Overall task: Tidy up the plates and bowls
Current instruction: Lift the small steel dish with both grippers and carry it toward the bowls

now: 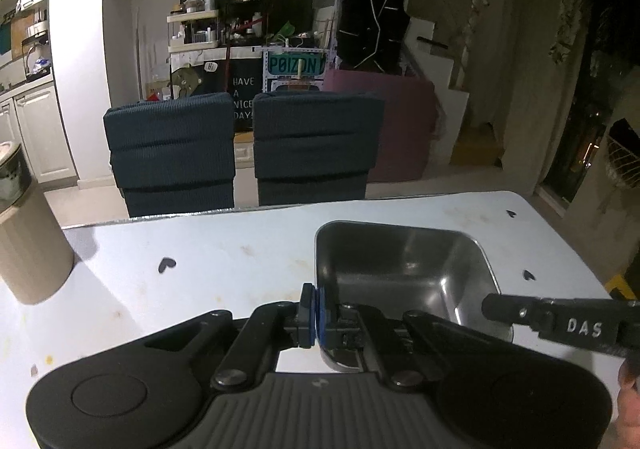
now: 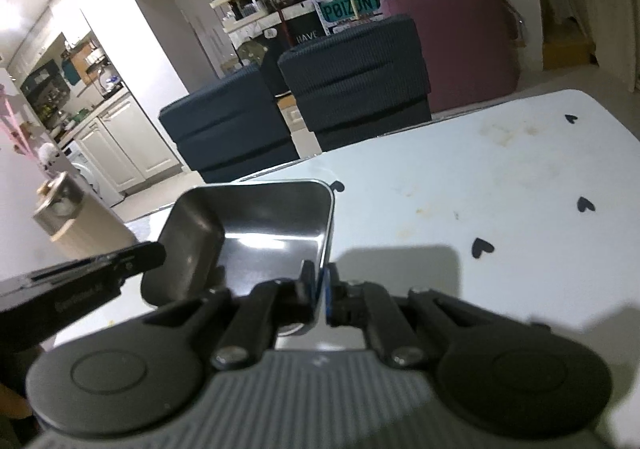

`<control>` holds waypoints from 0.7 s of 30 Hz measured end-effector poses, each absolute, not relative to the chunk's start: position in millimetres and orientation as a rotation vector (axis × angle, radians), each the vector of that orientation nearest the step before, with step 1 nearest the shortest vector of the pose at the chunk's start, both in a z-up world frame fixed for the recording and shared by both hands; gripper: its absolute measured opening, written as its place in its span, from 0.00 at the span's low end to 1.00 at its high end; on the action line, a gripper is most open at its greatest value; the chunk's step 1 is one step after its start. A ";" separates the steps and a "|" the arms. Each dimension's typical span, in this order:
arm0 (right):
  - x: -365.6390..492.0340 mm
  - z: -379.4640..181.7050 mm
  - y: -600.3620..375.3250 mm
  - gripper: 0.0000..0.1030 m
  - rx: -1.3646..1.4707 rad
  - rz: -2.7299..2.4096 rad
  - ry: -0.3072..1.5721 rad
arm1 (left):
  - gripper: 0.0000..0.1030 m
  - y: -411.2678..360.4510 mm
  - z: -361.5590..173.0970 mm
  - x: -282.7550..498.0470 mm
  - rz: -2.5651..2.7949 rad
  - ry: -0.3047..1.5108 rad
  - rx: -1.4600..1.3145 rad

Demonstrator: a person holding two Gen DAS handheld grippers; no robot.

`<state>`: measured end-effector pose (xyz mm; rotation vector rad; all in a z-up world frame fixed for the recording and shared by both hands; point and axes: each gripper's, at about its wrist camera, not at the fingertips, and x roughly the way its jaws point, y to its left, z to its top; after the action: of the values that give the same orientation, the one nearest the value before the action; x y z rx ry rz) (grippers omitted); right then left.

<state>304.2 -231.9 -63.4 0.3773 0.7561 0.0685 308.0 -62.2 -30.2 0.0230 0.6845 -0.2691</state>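
Gripping a square steel tray (image 1: 404,273) by opposite walls, the 2 grippers share its weight, which looks like the reason each clamps only a thin rim. At 9 o'clock in the left wrist view stands a beige canister (image 1: 32,249) on the white table (image 1: 200,269), well apart from the tray. The left gripper (image 1: 320,313) is clenched on the tray's left wall, its blue pads pinching the metal. Beyond, at 12 o'clock, 2 dark chairs (image 1: 172,153) face the table; behind them a black board reads "HAVE A NICE DAY" and a teal plate (image 1: 295,65) reads "P0IZON". At 3 o'clock the other tool's arm bears "DAS".

In the right wrist view the right gripper (image 2: 320,289) is likewise clenched on the tray's right wall. The tray (image 2: 256,225) tilts and appears off the table (image 2: 500,177), judging by its shadow. Black hearts dot the tabletop at 3 o'clock.
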 end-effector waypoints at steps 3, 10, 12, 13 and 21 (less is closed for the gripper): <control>284.9 -55.7 -235.1 0.05 0.364 0.082 0.745 | 0.01 -63.8 -29.2 289.0 -0.278 0.691 -0.002; 242.9 -48.6 -248.0 0.06 0.347 0.103 0.748 | 0.01 -68.0 -27.8 250.7 -0.317 0.692 -0.059; 233.6 -47.2 -250.7 0.06 0.345 0.103 0.749 | 0.01 -71.6 -27.7 239.8 -0.329 0.691 -0.065; 227.3 -46.7 -253.0 0.06 0.342 0.102 0.747 | 0.01 -74.1 -27.8 234.9 -0.333 0.691 -0.068; 191.9 -50.3 -269.5 0.06 0.326 0.088 0.747 | 0.01 -98.5 -35.2 202.8 -0.393 0.705 -0.088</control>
<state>191.9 -269.5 -50.3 0.3257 0.7465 0.0882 202.8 -98.5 -35.2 -0.0877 0.7051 -0.3929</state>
